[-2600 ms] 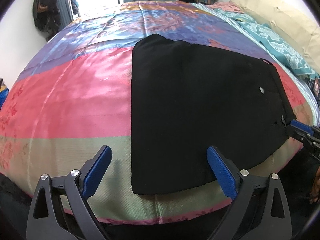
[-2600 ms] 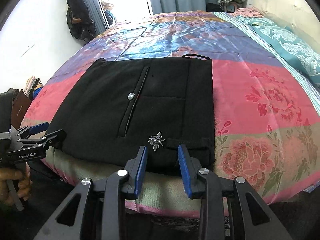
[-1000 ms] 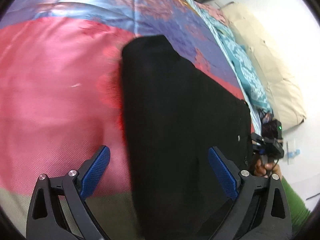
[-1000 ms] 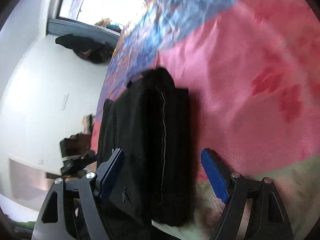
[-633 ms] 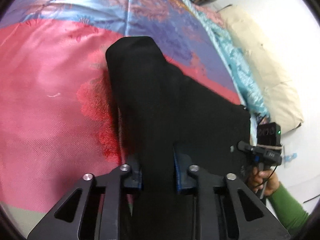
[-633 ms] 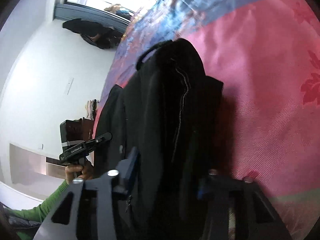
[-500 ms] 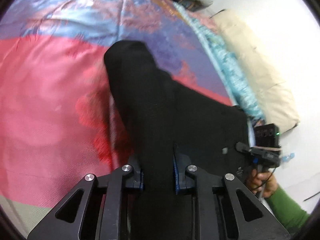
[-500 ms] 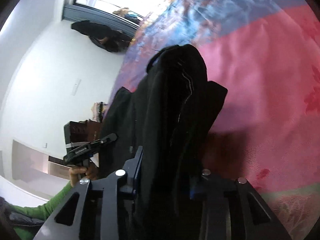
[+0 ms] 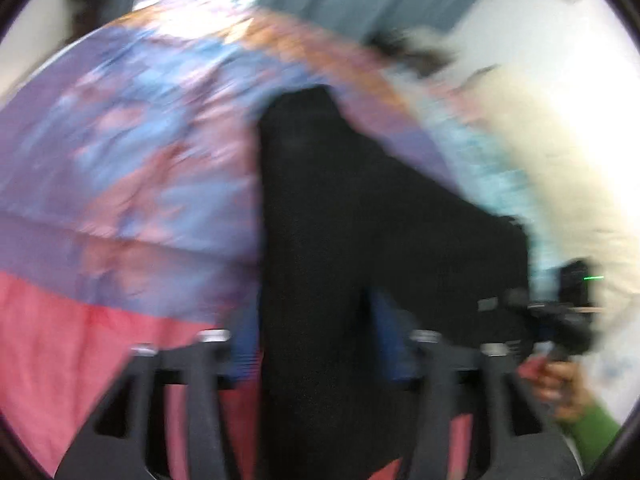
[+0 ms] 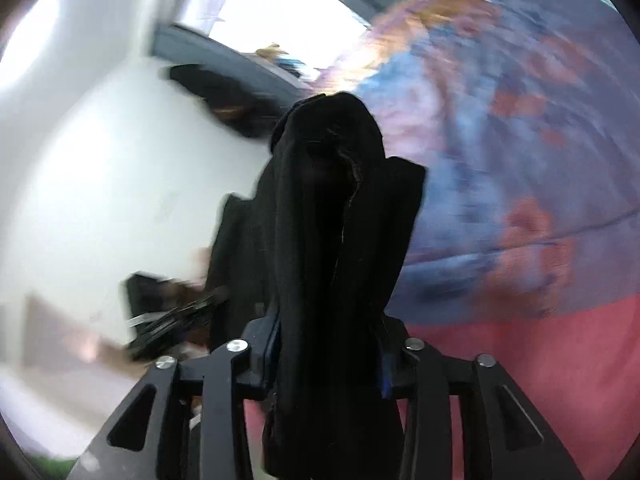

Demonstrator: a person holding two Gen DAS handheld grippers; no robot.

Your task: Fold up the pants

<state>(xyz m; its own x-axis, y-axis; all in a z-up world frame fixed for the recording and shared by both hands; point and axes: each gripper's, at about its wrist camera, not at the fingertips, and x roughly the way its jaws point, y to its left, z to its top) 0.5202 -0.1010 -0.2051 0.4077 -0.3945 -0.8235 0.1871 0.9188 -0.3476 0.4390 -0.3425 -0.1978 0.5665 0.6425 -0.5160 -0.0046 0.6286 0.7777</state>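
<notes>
Now black pants [image 9: 340, 208] lengthwise between the opening left gripper [image 9: 316, 344] and opening right gripper [image 10: 328, 348], both around cloth.

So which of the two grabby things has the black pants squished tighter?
The right hand-held gripper: its blue pads press the bunched black fabric pants. The left hand-held gripper stands wider around the cloth, its jaws opening, too blurred to show pressing.

Each view looks forward along its own gripper, steeply down from close above the bedspread [image 9: 120, 184]. The left wrist camera faces across the bed toward curtains, the right wrist camera toward a white wall and window. Both share the black pants [image 9: 340, 220], which fill each view's centre, and each catches the opposite gripper at its edge.
</notes>
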